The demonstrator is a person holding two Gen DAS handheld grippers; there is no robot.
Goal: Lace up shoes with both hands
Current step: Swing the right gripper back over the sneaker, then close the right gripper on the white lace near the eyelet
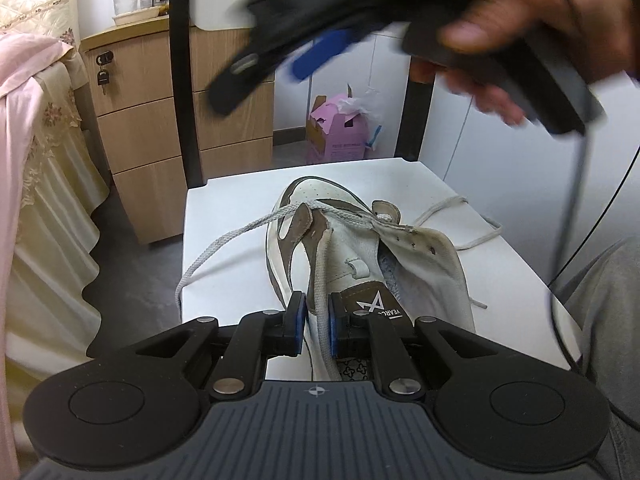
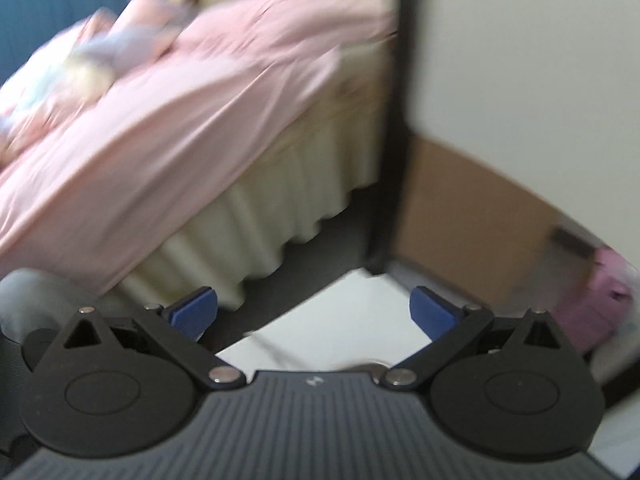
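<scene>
Shoe [image 1: 360, 248] lay on white worktop [image 1: 224, 236], lace [image 1: 320, 304] through lowest eyelets only; upper holes empty. Left hand-held gripper [image 1: 317, 318] pinched lace end. Right hand-held gripper [image 2: 314, 310] spread wide, empty, raised.

White and brown-grey shoe [image 1: 344, 248] lies on white chair seat [image 1: 224, 216], toe pointing away, tongue exposed. Grey-white lace [image 1: 320, 280] threaded through front eyelets only; one end hangs left, other trails right.
</scene>
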